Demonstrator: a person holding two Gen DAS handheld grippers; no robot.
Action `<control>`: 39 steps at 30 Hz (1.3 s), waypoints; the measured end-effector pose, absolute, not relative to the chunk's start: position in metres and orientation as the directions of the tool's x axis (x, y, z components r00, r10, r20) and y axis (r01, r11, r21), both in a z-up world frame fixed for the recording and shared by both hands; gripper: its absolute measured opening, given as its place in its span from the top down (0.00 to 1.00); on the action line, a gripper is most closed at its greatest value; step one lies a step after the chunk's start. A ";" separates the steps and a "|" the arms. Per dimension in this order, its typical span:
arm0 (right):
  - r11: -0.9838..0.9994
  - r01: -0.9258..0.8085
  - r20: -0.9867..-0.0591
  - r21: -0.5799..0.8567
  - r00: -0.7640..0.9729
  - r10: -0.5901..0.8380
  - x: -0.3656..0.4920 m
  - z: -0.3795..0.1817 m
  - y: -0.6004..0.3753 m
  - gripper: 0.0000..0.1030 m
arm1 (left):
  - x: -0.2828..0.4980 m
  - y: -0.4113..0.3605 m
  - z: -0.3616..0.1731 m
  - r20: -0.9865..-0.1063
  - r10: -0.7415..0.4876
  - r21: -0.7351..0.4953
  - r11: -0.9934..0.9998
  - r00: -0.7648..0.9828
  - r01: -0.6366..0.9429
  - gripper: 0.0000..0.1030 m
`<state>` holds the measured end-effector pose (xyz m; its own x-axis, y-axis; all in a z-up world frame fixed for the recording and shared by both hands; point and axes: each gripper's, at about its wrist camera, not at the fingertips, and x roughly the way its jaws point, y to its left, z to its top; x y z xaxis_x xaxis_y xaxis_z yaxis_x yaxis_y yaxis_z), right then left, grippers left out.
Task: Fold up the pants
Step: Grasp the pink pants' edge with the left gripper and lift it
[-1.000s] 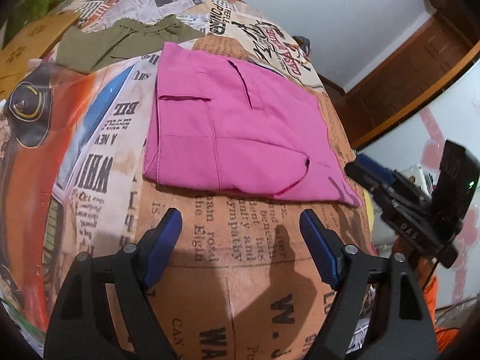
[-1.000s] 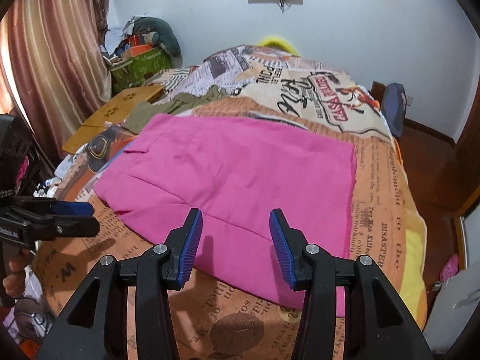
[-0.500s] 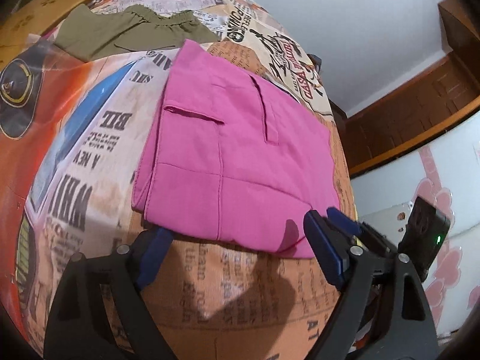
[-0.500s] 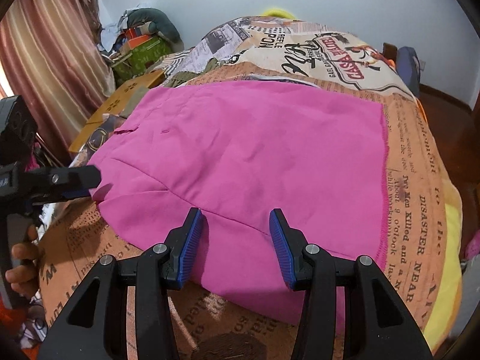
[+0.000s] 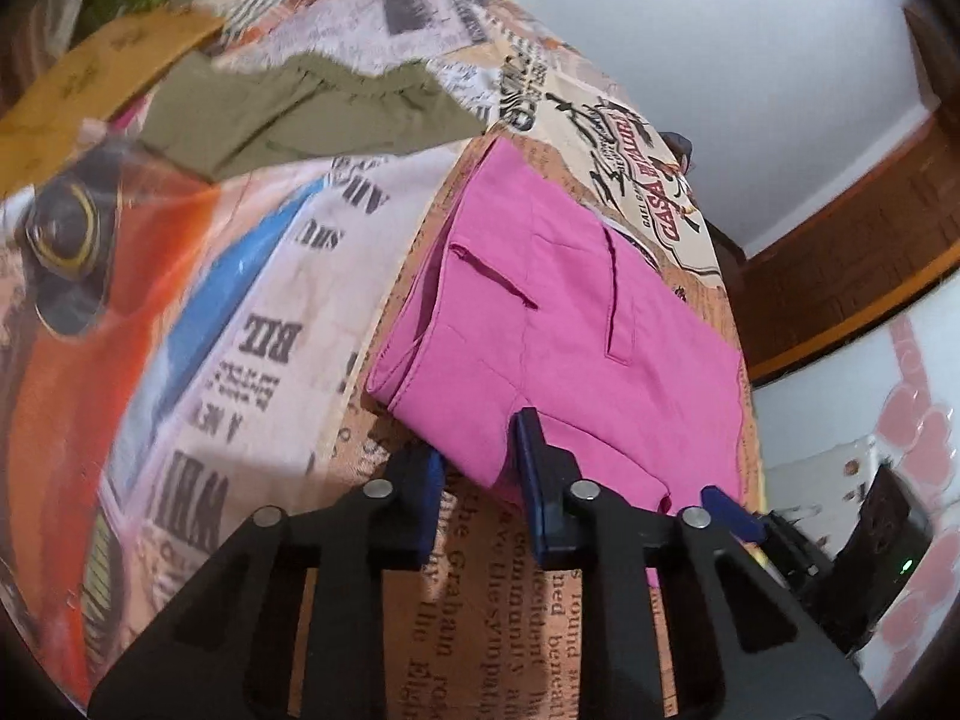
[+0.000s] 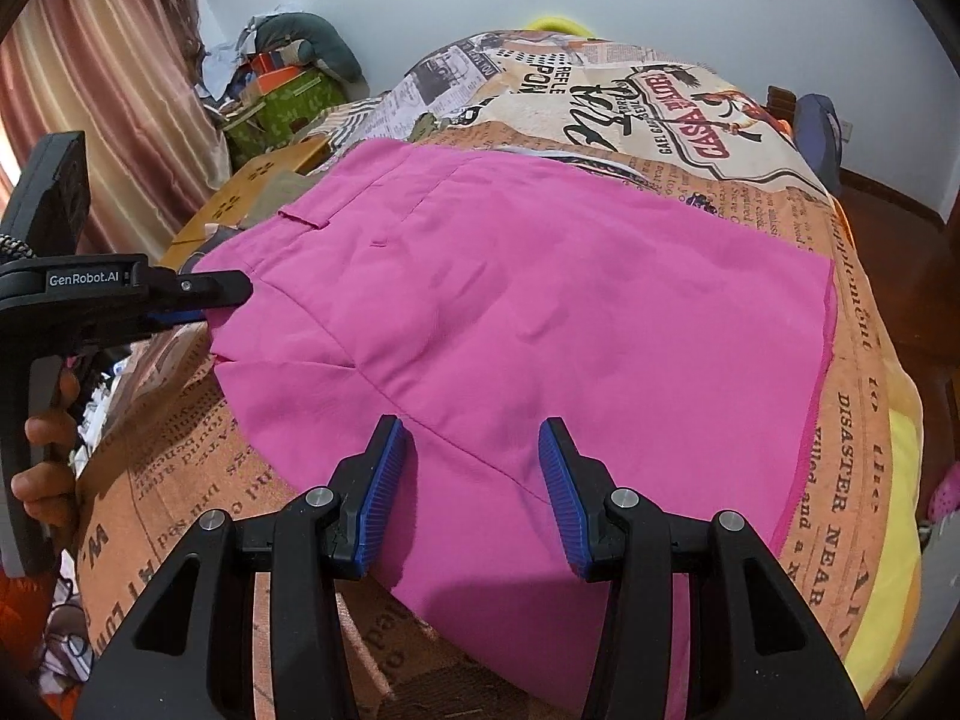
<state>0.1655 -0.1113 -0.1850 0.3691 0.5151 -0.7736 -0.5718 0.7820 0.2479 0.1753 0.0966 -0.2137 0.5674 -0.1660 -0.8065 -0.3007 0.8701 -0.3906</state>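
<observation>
Pink pants (image 5: pixel 558 336) lie folded flat on the newspaper-print bedspread (image 5: pixel 252 312); they also fill the right wrist view (image 6: pixel 540 312). My left gripper (image 5: pixel 480 468) is closed on the near left edge of the pants, the fabric pinched between its blue pads. From the right wrist view it (image 6: pixel 204 300) shows at the pants' left edge, held by a hand. My right gripper (image 6: pixel 468 480) is open, its blue pads resting over the near edge of the pants, with nothing between them gripped.
Olive green pants (image 5: pixel 312 108) lie further back on the bed. A cardboard box (image 6: pixel 264 180) and a pile of clutter (image 6: pixel 282 84) stand left of the bed by the curtain. The bed's edge drops off at right to a wooden floor (image 6: pixel 888 216).
My left gripper moved forward and to the right onto the pants' near edge and closed on it. My right gripper pushed further over the pants and stayed open.
</observation>
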 end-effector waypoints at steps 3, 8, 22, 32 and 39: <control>0.783 -0.575 -0.784 0.239 0.362 0.505 0.166 -0.181 -0.109 0.58 | 0.169 0.085 -0.200 -0.797 -0.100 -0.301 0.921 0.595 -0.248 0.84; 0.772 -0.584 -0.770 0.250 0.364 0.524 0.167 -0.165 -0.102 0.58 | 0.144 0.072 -0.178 -0.770 0.021 -0.144 0.968 0.638 -0.206 0.85; 0.649 -0.730 -0.800 0.215 0.249 0.546 0.136 -0.165 -0.006 0.57 | 0.066 0.082 -0.136 -0.664 0.185 0.056 0.978 0.724 -0.199 0.87; 0.697 -0.663 -0.766 0.274 0.287 0.575 0.125 -0.152 -0.051 0.57 | 0.073 0.046 -0.108 -0.599 0.182 0.180 0.979 0.780 -0.091 0.87; 0.736 -0.621 -0.769 0.271 0.320 0.554 0.120 -0.168 -0.089 0.57 | 0.089 0.001 -0.099 -0.586 0.130 0.222 0.975 0.800 0.003 0.87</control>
<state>0.1204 -0.0893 -0.1678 0.3201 0.5537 -0.7688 -0.6206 0.7356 0.2714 0.0893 0.0014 -0.0986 0.7996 0.1303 -0.5862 0.0035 0.9752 0.2215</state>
